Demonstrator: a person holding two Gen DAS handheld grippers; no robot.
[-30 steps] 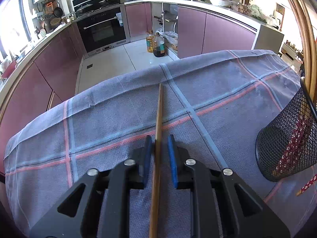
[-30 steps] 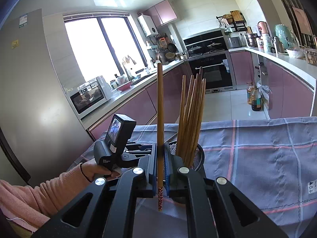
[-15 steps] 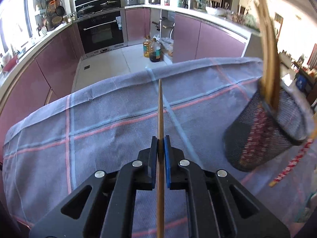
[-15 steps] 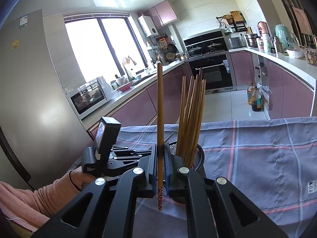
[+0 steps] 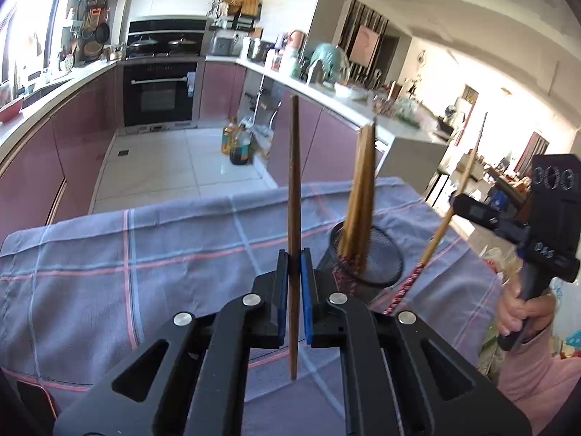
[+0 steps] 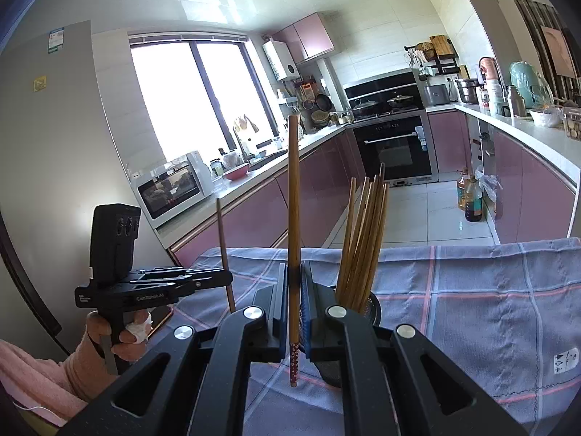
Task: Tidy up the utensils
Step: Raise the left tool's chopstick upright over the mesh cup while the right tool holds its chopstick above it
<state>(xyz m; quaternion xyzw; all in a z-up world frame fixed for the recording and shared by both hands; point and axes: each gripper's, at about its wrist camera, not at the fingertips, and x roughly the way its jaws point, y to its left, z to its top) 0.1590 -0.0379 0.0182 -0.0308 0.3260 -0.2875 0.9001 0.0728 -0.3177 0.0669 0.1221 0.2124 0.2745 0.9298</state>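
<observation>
My left gripper (image 5: 294, 269) is shut on a plain brown chopstick (image 5: 294, 196) and holds it upright above the checked cloth (image 5: 145, 254). My right gripper (image 6: 294, 283) is shut on a chopstick with a red patterned end (image 6: 293, 218), also upright. A black mesh holder (image 5: 377, 269) with several chopsticks (image 5: 359, 196) stands on the cloth, to the right of my left gripper. In the right wrist view the holder (image 6: 374, 307) is just right of the fingers. The left gripper (image 6: 228, 279) and its chopstick (image 6: 225, 254) show there at the left.
The table's far edge drops to the kitchen floor, where oil bottles (image 5: 238, 145) stand. Pink cabinets and an oven (image 5: 158, 96) line the back. A phone (image 6: 159, 323) lies at the table's left edge. The right hand and handle (image 5: 537, 254) show at the right.
My left gripper closed on the plain chopstick, lifted it off the cloth and tilted it upright, moving nearer the holder. The right gripper stayed still with its chopstick.
</observation>
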